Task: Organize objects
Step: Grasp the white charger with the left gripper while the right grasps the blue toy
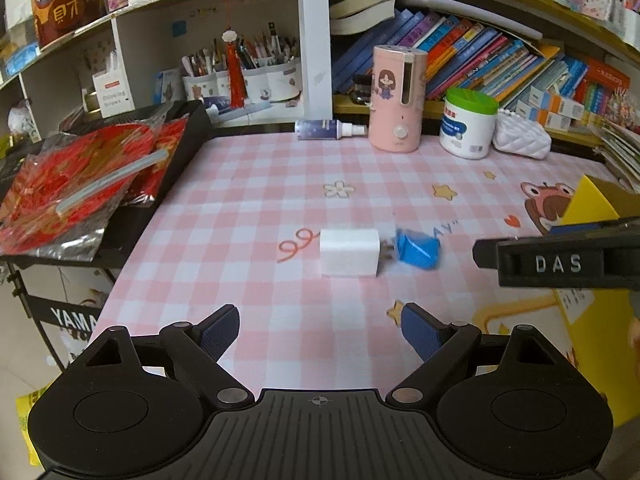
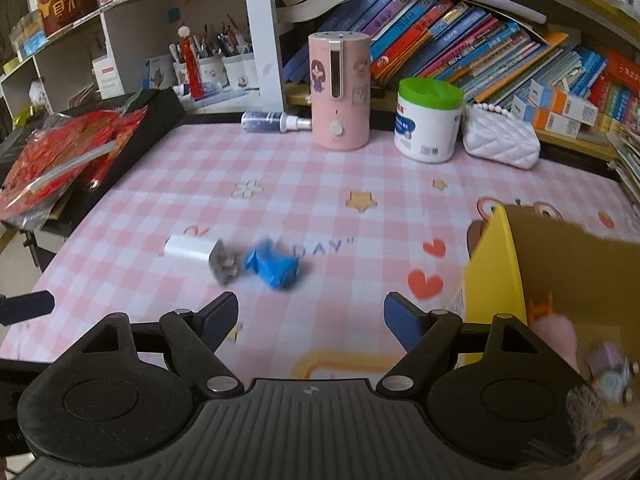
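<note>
Left wrist view: the left claw (image 1: 320,330) hangs over the near edge of the table (image 1: 240,184), its jaws spread wide with nothing between the blue pads, touching nothing. Ahead of it, around the middle of the table, a white charger (image 1: 349,252) lies on its side with its prongs turned toward a small blue wrapped object (image 1: 416,249) just beside it; the two look close enough to touch, though blur hides the gap. The other claw's finger reaches in from the right edge, and behind it stands a yellow box (image 1: 592,208) at the table's right side.

To do this step well, I'd judge the claw should come down squarely over the charger's short sides, so the pads close on flat faces and not on the prongs, and without nudging the blue piece away.

Right wrist view: the right claw (image 2: 310,318) is likewise released, jaws well apart and empty, poised above the table's near edge. The blue wrapped object (image 2: 274,268) sits a little ahead of it, the charger (image 2: 190,248) further left. The yellow box (image 2: 496,268) stands open just beside the right finger, with some soft toys blurred inside; it looks the likely place for the loose things.
</note>
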Demonstrator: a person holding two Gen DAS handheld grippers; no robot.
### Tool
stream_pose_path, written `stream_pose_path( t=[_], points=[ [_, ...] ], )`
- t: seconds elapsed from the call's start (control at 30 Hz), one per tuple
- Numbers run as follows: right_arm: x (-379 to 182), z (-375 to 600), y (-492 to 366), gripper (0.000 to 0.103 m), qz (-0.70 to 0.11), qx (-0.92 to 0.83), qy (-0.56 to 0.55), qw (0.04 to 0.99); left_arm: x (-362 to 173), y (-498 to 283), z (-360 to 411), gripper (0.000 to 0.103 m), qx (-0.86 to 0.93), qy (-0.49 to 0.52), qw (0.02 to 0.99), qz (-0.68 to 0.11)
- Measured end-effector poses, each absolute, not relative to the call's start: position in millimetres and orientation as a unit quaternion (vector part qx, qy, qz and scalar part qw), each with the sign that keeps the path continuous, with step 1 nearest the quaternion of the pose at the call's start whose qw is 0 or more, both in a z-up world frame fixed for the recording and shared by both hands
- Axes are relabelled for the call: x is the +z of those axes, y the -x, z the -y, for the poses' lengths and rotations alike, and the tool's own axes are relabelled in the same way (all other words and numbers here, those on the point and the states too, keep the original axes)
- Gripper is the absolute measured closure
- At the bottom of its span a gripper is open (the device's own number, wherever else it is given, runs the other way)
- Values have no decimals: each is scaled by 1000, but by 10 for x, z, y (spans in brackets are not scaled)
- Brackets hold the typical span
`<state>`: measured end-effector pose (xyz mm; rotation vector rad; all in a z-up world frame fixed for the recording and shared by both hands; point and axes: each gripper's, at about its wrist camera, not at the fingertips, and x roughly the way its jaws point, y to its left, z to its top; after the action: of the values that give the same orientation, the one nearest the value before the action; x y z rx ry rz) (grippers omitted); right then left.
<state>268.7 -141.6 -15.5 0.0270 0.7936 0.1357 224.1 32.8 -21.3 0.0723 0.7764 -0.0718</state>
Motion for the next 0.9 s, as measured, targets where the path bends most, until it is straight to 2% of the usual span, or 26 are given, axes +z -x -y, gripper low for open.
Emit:
stream_pose_path(
  t=[0.4,0.67,0.9],
  points=[
    [-211,1463,-3276,24,-390,56,-24,919,-387,-2534,-182,13,-52,-53,915,-398],
    [-438,1337,-3508,24,-437,98,-23,894,-518,-2677,-113,13,-51,-67,908,-410],
    [-623,1141,-3643,30,-460,117,-1,880,-578,-2679,-145,13,-42,-72,903,-421]
  ],
)
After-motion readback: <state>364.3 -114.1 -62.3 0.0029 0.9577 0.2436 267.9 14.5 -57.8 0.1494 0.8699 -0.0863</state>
